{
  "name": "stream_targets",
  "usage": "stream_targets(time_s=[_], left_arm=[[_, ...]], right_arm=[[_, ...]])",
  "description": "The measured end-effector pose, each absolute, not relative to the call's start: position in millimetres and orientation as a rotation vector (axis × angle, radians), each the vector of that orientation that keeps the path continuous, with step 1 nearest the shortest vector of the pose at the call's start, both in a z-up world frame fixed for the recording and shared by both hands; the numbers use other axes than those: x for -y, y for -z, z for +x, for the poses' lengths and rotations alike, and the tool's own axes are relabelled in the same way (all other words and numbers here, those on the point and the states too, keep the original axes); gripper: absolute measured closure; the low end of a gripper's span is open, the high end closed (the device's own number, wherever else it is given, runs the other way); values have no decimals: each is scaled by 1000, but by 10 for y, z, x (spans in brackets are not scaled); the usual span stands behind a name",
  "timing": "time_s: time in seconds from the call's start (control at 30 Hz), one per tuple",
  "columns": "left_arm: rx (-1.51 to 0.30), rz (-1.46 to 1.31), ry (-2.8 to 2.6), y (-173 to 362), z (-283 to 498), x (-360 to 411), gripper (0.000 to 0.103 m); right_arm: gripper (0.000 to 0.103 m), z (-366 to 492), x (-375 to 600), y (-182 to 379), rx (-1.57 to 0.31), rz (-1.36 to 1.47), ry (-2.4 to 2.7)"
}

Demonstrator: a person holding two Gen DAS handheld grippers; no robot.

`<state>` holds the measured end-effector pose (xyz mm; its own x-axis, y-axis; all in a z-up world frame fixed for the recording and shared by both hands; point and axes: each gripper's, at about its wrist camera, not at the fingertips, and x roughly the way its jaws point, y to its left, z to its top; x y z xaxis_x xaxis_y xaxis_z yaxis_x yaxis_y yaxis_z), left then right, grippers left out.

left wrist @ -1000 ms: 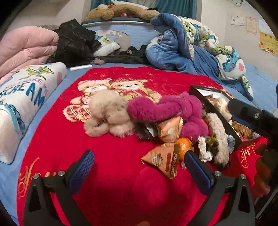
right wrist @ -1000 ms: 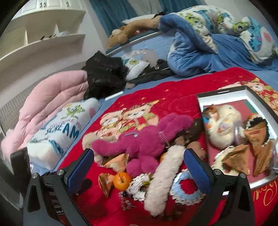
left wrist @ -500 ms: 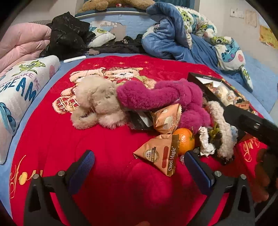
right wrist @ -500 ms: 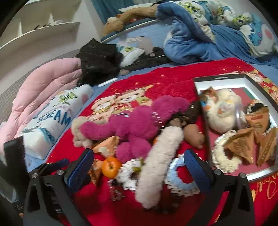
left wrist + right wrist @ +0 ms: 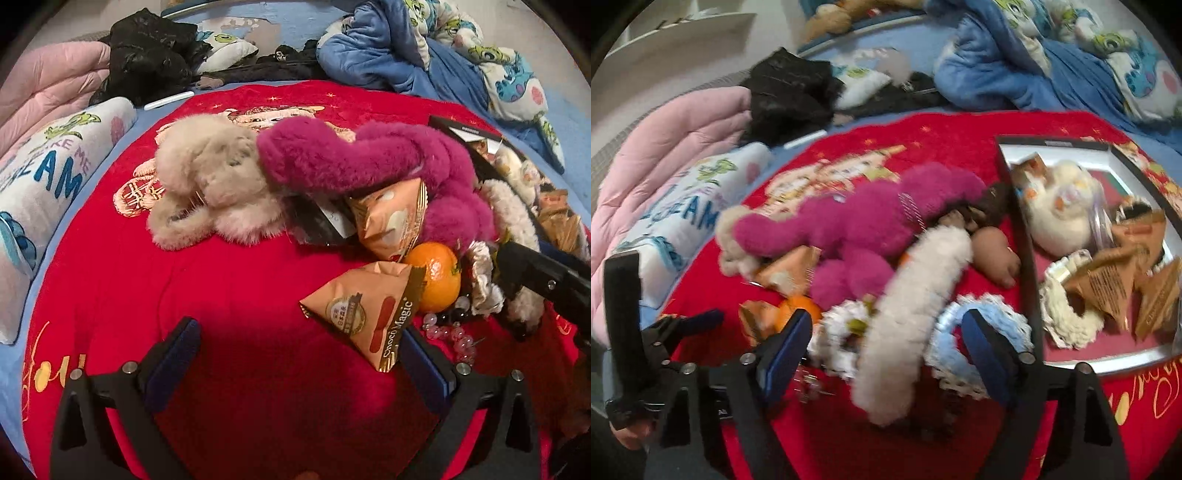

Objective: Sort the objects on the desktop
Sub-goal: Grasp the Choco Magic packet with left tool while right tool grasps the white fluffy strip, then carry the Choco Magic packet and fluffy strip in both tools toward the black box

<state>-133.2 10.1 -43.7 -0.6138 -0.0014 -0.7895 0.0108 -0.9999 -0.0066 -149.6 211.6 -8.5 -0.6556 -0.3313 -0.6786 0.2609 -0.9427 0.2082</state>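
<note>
A bed [image 5: 155,110] covered by a blue sheet is seen spread with a red blanket [image 5: 229,295]. On the blanket are heaped a beige plush toy [image 5: 207,177], a magenta plush toy [image 5: 354,162], triangular snack packets [image 5: 369,314], an orange [image 5: 439,277] and a black-rimmed tray [image 5: 1027,236]. A pink quilt [image 5: 48,85], a printed pillow [image 5: 48,173] and blue bedding [image 5: 388,55] are piled around it.

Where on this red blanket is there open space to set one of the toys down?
The red blanket is bare on its near left, between the cream "SCREAM" pillow, the beige fluffy plush and the triangular gold snack packet. It is crowded to the right: the magenta plush, orange tangerine and white furry band pile up against the dark-rimmed tray, itself nearly full.
</note>
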Motion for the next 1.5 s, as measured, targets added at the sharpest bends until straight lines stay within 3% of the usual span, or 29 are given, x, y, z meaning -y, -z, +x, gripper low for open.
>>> stream_targets(time_s=[0.23,0.43,0.5,0.6,0.67,0.73,0.97,1.5], left_arm=[[0,1386,2808,470,-1337,-121,0],[-5,1365,2825,466,-1307,-120,2],[-4,1346,2849,440,-1275,-125,11],[10,1304,2858,404,-1219,-136,37],[9,1282,2860,379,-1195,-127,61],[-10,1276,2865,362,-1169,-105,74],[-96,1241,2888,308,-1129,3,93],[-150,1163,2964,221,-913,50,97]], right_arm=[[32,-1486,-2088,128,64,1126,2643],[51,-1558,-2187,230,235,1228,2596],[56,-1568,-2234,233,285,1230,2582],[60,-1556,-2301,222,354,1226,2563],[62,-1546,-2304,213,362,1223,2563],[65,-1527,-2305,199,368,1220,2573],[66,-1472,-2291,122,378,1173,2575],[66,-1369,-2355,-19,390,1084,2610]])
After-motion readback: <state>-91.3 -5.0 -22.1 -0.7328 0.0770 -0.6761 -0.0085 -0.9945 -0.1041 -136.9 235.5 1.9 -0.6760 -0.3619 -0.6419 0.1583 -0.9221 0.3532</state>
